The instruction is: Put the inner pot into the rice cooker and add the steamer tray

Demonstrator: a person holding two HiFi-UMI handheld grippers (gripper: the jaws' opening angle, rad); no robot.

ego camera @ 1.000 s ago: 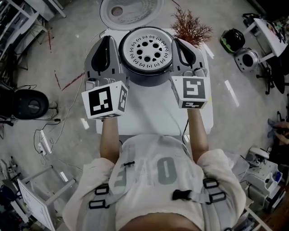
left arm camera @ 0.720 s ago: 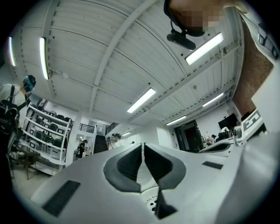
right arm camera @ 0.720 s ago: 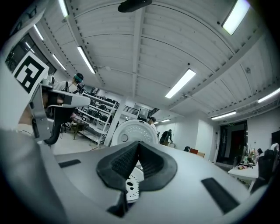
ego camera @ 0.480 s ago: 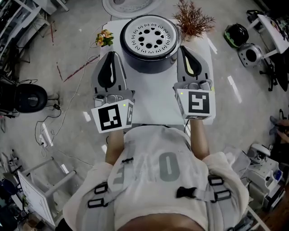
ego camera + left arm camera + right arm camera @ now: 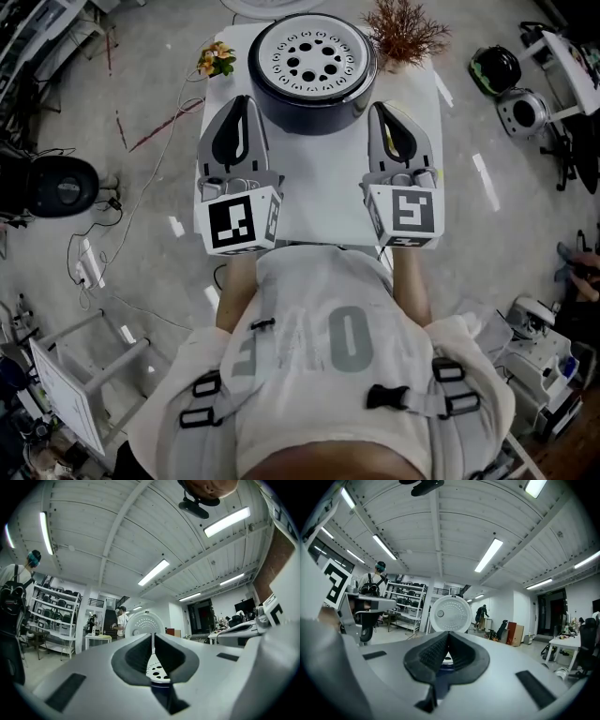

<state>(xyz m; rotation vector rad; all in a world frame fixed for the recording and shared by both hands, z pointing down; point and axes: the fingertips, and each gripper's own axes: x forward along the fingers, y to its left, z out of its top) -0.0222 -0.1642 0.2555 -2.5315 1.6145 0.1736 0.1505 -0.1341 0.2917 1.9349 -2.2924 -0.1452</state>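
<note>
Head view: white table [image 5: 319, 187] on a grey workshop floor w/ cables. The rice cooker [image 5: 314, 114] stands at the table's 12 o'clock, and the steamer tray [image 5: 311, 64] already lies flat in its mouth. The inner pot is hid under the tray, so can't confirm it. Flowers [image 5: 217, 62] are at the cooker's 10 o'clock and a dried plant [image 5: 403, 30] at 1. The left gripper [image 5: 242, 105] is at the cooker's 7 o'clock and the right gripper [image 5: 382, 111] at 5. Both are near it but not touching.

Task looks about done. What's left, I'd say, is to keep both tips off the rim so the tray isn't knocked askew, and to check it sits level all round.

Left gripper view: left gripper [image 5: 152, 644] has its jaws all but together, only a thin slit, w/ nothing between. The tray [image 5: 157, 670] shows past them at 6, and the raised lid [image 5: 143, 625] at 12.

Right gripper view: right gripper [image 5: 449, 641] has its pads fully together and is empty. The lid [image 5: 450, 613] stands straight ahead at 12.
</note>
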